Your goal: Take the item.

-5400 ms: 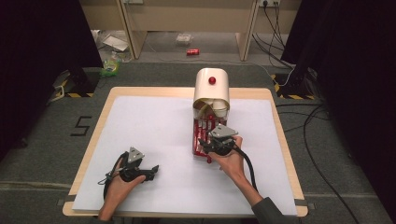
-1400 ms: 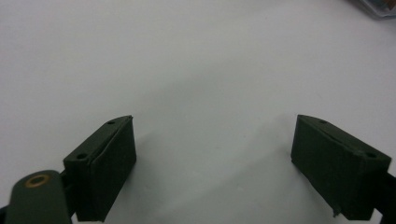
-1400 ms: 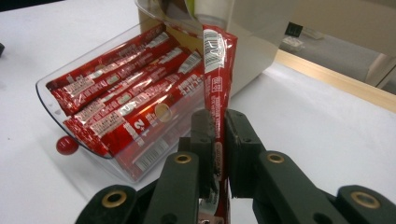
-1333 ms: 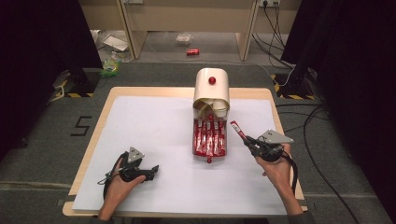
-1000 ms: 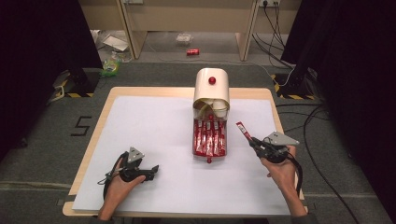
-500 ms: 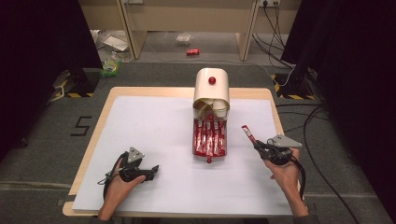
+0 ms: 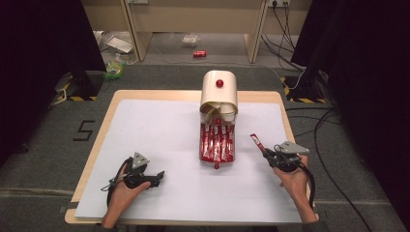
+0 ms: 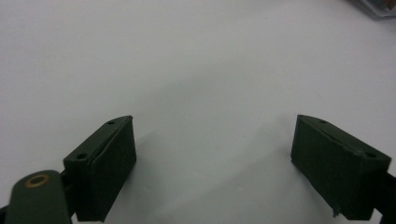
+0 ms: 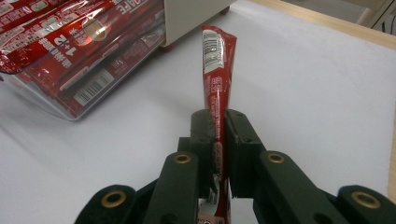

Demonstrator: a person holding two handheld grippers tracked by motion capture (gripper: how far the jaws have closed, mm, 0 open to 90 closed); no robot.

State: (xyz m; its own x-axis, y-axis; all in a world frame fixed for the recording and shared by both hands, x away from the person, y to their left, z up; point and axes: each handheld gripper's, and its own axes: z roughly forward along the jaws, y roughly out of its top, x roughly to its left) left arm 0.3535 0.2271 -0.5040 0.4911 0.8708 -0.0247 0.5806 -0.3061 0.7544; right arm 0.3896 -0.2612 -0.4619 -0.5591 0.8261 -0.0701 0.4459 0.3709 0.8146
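Overhead, in the high view, a white-covered surface (image 7: 159,140) is seen with a cream dispenser (image 7: 219,95) standing at its far middle. A clear tray (image 7: 216,145) is set against the dispenser's front, and red sachets (image 7: 216,143) are laid in it side by side. The right hand-held gripper (image 7: 267,154) is held near the surface's right edge, to the right of the tray and apart from it. A single red sachet (image 7: 256,141) is clamped in its jaws and juts up and to the left, toward the tray. The left hand-held gripper (image 7: 157,176) is held low at the near left, well apart from the tray, with nothing between its jaws.

Next, in the left gripper view, the left hand-held gripper (image 8: 212,163) is shown with its two jaws set wide apart. Bare white surface (image 8: 201,65) is seen between and beyond them, and nothing is gripped.

Lastly, in the right gripper view, the right hand-held gripper (image 9: 218,140) is shown closed tight on the sachet (image 9: 217,65). The sachet is pinched near its lower end and stands up beyond the jaws, its barcode end at the top. The tray (image 9: 70,93) of sachets (image 9: 65,42) is seen at the upper left, apart from the held one, and the dispenser's base (image 9: 191,18) lies just behind it.
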